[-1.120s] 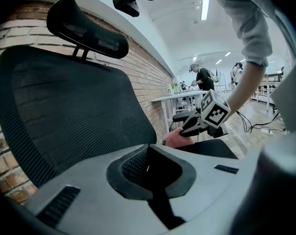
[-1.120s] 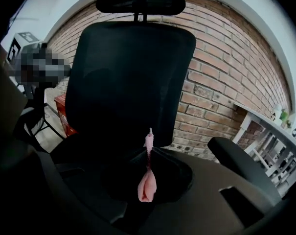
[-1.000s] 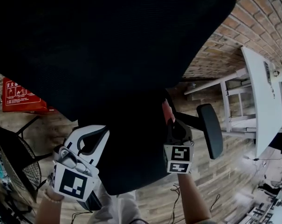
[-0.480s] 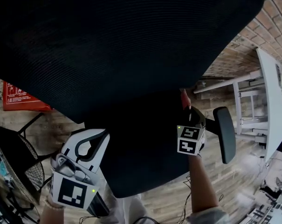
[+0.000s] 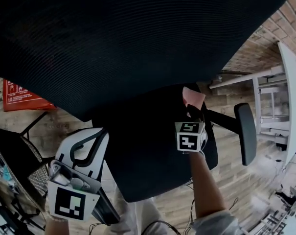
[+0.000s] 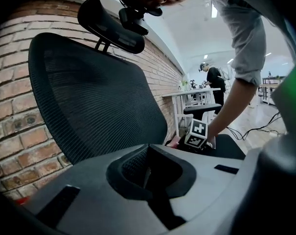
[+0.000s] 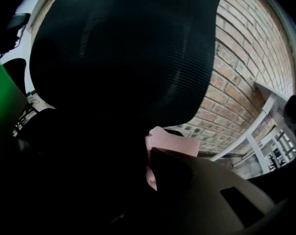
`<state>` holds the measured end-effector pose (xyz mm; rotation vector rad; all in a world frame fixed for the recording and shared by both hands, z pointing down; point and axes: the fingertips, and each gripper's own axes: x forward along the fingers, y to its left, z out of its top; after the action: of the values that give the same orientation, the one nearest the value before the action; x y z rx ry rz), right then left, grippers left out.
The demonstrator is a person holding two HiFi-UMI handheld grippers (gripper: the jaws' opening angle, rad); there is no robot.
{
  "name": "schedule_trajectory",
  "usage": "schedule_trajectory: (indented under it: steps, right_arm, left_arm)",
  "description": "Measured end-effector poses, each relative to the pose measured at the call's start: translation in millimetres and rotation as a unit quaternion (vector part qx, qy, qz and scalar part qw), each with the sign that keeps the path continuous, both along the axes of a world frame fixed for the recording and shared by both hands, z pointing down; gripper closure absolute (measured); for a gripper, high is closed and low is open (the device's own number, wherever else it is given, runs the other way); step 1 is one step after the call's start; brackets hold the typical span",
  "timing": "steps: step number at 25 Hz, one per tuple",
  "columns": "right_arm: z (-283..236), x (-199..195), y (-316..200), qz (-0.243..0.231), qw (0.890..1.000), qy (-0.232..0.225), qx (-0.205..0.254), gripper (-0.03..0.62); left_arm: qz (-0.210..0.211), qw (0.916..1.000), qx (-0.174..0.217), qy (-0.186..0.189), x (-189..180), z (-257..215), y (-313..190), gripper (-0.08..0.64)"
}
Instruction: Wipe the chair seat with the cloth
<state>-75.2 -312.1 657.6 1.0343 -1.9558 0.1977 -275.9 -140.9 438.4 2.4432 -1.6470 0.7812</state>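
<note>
Right tool (image 5: 192, 112) is clamped on a pink cloth (image 5: 193, 96). The cloth sits at the back edge of the black chair seat (image 5: 148, 155), toward its right side, just under the lower rim of the mesh backrest (image 5: 128, 43). It cannot be told whether the cloth is pressing on the seat. Left tool (image 5: 91, 141) is off the seat's left edge, jaws together, nothing in them.

Surface and room: a black armrest (image 5: 246, 132) stands just past the seat's right edge. There is plank floor (image 5: 236, 180) below the seat and a brick wall (image 5: 255, 53) behind it. A white bench (image 5: 290, 87) lies beyond the armrest, and a red placard (image 5: 25, 99) is well off the seat's left.

Between views: the right gripper view shows the cloth's free flap standing above the tool's tip, with the backrest filling the frame. Only the left gripper view shows the headrest (image 6: 111, 24) atop the backrest and a second person (image 6: 212, 76) far behind the seat. It also shows the right tool's marker cube (image 6: 197, 133) low over the seat.
</note>
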Motion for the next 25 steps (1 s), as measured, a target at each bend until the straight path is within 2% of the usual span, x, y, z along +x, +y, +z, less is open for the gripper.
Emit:
schedule_trajectory:
  steps: [3, 7, 11, 15, 19, 25]
  right_arm:
    - [9.0, -21.7, 16.7, -0.025, 0.999, -0.019, -0.014, 0.543]
    - [12.0, -52.5, 42.8, -0.066, 0.996, -0.044, -0.029, 0.543]
    - [12.0, -91.6, 80.2, -0.119, 0.990, -0.066, -0.045, 0.542]
    - [8.6, -122.8, 120.3, -0.150, 0.982, -0.094, -0.066, 0.543]
    - [3.9, -152.8, 162.1, -0.194, 0.970, -0.120, -0.085, 0.543]
    - [-2.6, -182.4, 222.9, -0.284, 0.944, -0.135, -0.102, 0.543]
  left_arm:
    - [-0.018, 0.9998, 0.004, 0.002, -4.8, -3.5, 3.0, 0.541]
    - [-0.022, 0.9997, 0.011, 0.001, -7.1, -7.7, 5.3, 0.541]
    - [-0.035, 0.9993, 0.009, 0.003, -12.2, -9.0, 10.2, 0.541]
    - [-0.042, 0.9991, 0.010, 0.003, -11.9, -9.8, 14.2, 0.541]
    - [-0.040, 0.9991, 0.012, 0.002, -10.6, -8.9, 16.0, 0.541]
    - [-0.060, 0.9981, 0.009, 0.009, -13.8, -6.3, 22.1, 0.541]
